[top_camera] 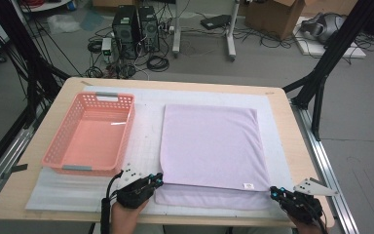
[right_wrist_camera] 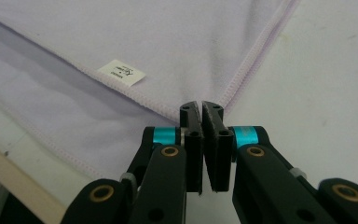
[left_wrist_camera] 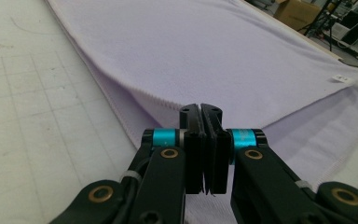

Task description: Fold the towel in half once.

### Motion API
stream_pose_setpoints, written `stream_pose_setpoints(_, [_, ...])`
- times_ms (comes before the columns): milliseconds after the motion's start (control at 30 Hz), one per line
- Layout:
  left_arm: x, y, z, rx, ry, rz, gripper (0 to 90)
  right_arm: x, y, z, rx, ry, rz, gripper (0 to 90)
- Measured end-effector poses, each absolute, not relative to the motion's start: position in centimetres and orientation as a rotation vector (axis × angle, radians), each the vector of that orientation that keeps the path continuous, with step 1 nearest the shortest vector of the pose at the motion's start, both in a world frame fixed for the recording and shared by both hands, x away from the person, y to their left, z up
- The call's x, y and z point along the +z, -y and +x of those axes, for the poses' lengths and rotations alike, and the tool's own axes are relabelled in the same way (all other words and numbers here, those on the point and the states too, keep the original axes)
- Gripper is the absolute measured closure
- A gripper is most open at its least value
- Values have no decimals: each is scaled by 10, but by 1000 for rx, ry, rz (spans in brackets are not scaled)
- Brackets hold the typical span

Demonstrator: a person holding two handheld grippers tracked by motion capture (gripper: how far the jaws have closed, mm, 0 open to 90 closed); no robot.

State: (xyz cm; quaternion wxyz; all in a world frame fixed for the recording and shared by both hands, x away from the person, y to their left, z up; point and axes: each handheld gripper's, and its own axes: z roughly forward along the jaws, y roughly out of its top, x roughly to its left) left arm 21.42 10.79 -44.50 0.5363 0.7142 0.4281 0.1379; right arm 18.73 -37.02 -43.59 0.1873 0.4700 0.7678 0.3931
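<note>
The lilac square terry towel (top_camera: 209, 146) lies folded on the white gridded mat (top_camera: 146, 141) of the worktop (top_camera: 292, 146), its near edge between the two tongs. The left tongs (top_camera: 158, 178) are pinched tight on the top layer's near-left corner, the right tongs (top_camera: 274, 191) likewise on the near-right corner beside the small white label (right_wrist_camera: 120, 73). Gripping both corners of one edge probably allows lifting that layer evenly for another fold. The empty pink plastic basket (top_camera: 58, 146) waits beyond the left tongs, likely the towel's destination.
</note>
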Motion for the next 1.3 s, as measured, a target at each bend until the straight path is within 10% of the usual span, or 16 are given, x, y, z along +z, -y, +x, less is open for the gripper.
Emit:
stream_pose_setpoints(733, [-454,-119,164,290,-1026,1733,877,-432,373,138,1116,-2199,1283,881])
stream_pose_setpoints(833, [-458,-121,167,301,-1067,1722,679,-435,372,138,1082,-2216,1292,855])
stream_pose_setpoints(867, [-457,-122,169,292,-1073,1697,576,-436,373,139,1091,-2200,1304,716])
stream_pose_setpoints(1300, [-445,-133,196,341,-1045,1639,504,-431,371,175,1140,-2039,1354,743])
